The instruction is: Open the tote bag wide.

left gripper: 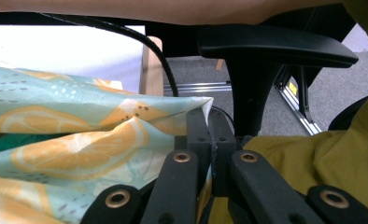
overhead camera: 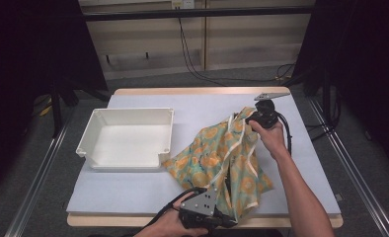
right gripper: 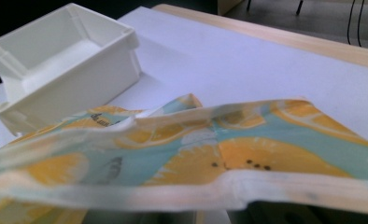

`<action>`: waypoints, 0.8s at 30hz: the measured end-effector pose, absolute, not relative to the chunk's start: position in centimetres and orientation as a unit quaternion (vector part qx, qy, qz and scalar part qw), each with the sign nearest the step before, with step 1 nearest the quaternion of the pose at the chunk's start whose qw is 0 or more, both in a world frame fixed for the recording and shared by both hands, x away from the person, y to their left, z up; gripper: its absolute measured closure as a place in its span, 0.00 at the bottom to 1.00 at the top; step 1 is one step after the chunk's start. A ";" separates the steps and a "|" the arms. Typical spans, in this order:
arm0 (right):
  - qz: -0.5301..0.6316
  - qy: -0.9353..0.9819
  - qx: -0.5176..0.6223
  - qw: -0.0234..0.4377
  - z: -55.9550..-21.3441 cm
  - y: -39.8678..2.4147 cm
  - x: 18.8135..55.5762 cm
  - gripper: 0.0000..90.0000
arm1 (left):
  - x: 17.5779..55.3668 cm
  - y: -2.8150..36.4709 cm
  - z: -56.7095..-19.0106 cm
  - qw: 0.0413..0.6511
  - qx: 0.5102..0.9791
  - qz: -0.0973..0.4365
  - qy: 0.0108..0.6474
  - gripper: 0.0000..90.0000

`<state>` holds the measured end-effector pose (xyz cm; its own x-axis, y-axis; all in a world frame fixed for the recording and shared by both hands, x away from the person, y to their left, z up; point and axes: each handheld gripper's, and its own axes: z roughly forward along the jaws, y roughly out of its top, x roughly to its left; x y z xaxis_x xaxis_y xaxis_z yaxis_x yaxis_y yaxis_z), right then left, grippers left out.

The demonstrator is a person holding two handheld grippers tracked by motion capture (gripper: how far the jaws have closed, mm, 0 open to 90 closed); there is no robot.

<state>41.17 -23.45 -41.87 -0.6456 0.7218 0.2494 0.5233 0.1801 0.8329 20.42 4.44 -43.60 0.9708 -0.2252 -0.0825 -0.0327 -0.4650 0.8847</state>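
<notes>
On the tabletop (overhead camera: 133,192), the bin (overhead camera: 127,138) sits left of centre; the cloth (overhead camera: 222,158) lies just right of it, toward the lower edge.

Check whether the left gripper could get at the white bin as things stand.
Probably not freely: the left gripper is shut on the lemon-print cloth, so it is occupied, though the table toward the white bin lies bare.

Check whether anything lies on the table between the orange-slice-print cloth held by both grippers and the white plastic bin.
Nothing visible does. The orange-and-teal printed cloth hangs between the left gripper and right gripper; only bare pale table cover separates it from the white rectangular plastic bin, whose inside looks empty.
</notes>
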 end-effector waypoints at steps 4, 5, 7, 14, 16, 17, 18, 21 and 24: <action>0.466 0.770 0.426 0.090 -44.0 -23.3 42.0 1.00 | 20.8 4.7 -44.0 0.512 0.851 -0.095 -0.064 1.00; 0.466 0.770 0.426 0.090 -44.0 -23.3 42.0 1.00 | 20.9 4.7 -44.2 0.511 0.852 -0.095 -0.067 1.00; 0.463 0.771 0.429 0.084 -44.7 -23.2 42.1 1.00 | 21.0 4.7 -44.3 0.511 0.852 -0.093 -0.063 1.00; 0.476 0.764 0.426 0.086 -45.1 -23.5 41.0 0.89 | 21.7 4.8 -44.7 0.517 0.852 -0.076 -0.037 0.93; 0.482 0.762 0.424 0.085 -44.8 -23.7 40.5 0.83 | 21.9 5.0 -44.6 0.520 0.850 -0.073 -0.028 0.90; 0.487 0.759 0.422 0.090 -44.5 -24.2 39.8 0.76 | 21.9 5.1 -44.6 0.525 0.848 -0.073 -0.022 0.86; 0.487 0.759 0.422 0.090 -44.5 -24.2 39.8 0.76 | 22.0 5.2 -44.6 0.525 0.848 -0.068 -0.020 0.86; 0.493 0.759 0.415 0.091 -43.7 -24.7 38.2 0.62 | 22.1 5.5 -44.4 0.526 0.848 -0.063 -0.013 0.78; 0.491 0.765 0.407 0.091 -43.4 -24.8 37.5 0.56 | 22.1 5.6 -44.0 0.530 0.846 -0.060 -0.009 0.74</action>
<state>37.45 -24.83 -43.39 -0.6518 0.7121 0.2611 0.5341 0.1865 0.8246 22.06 5.65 -44.01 0.9925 -0.0799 -0.0923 0.0483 -0.4371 0.8981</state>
